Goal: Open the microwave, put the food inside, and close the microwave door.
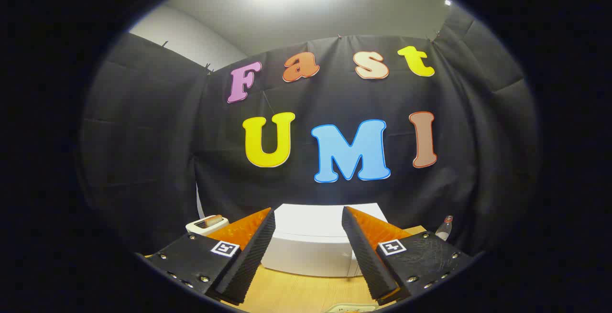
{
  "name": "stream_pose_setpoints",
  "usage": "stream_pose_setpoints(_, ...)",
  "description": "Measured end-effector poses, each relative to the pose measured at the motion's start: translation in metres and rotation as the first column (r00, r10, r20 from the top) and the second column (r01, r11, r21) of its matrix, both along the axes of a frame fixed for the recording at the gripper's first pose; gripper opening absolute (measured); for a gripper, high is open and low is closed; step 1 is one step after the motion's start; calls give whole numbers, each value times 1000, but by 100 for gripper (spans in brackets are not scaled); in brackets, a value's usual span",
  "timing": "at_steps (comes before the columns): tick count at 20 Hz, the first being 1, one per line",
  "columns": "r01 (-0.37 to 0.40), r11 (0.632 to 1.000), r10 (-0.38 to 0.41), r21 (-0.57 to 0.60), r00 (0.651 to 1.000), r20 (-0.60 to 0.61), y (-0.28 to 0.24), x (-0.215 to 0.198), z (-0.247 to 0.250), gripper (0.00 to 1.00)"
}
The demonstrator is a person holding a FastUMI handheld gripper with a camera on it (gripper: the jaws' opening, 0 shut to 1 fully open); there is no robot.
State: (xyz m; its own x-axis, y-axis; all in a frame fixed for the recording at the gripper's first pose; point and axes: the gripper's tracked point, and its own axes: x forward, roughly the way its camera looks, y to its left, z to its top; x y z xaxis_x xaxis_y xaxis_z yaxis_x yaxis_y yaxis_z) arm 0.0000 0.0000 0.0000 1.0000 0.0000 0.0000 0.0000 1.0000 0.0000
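Gripper view showed the gripper (308, 236) held high and level, its fingers spread wide with nothing between them, probably to take in the scene before any approach. The microwave (311, 243), a white box, sat on the wooden table (296, 294) just beyond the fingertips, its door seemingly closed, so opening it looked like the step in hand. A toaster (206, 223) stood to its left and a bottle (444, 228) to its right. The food (349, 309) was perhaps the pale item beneath the fingers, too cropped to tell.
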Motion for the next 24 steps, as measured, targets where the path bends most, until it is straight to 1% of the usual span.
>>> stream_pose_setpoints(11, 20, 1000, -20, -7, 1000, 17, -7, -6, 8, 91)
stream_pose_setpoints(16, 21, 999, -20, -31, 999, 26, -13, -7, 4, 90)
stream_pose_setpoints(18, 34, 999, -32, -38, 999, 45, -19, -6, 2, 91)
stream_pose_setpoints(21, 46, 998, -44, -40, 998, 52, -25, -2, -11, 90)
stream_pose_setpoints(24, 33, 999, -33, -24, 999, 18, -32, 6, -35, 91)
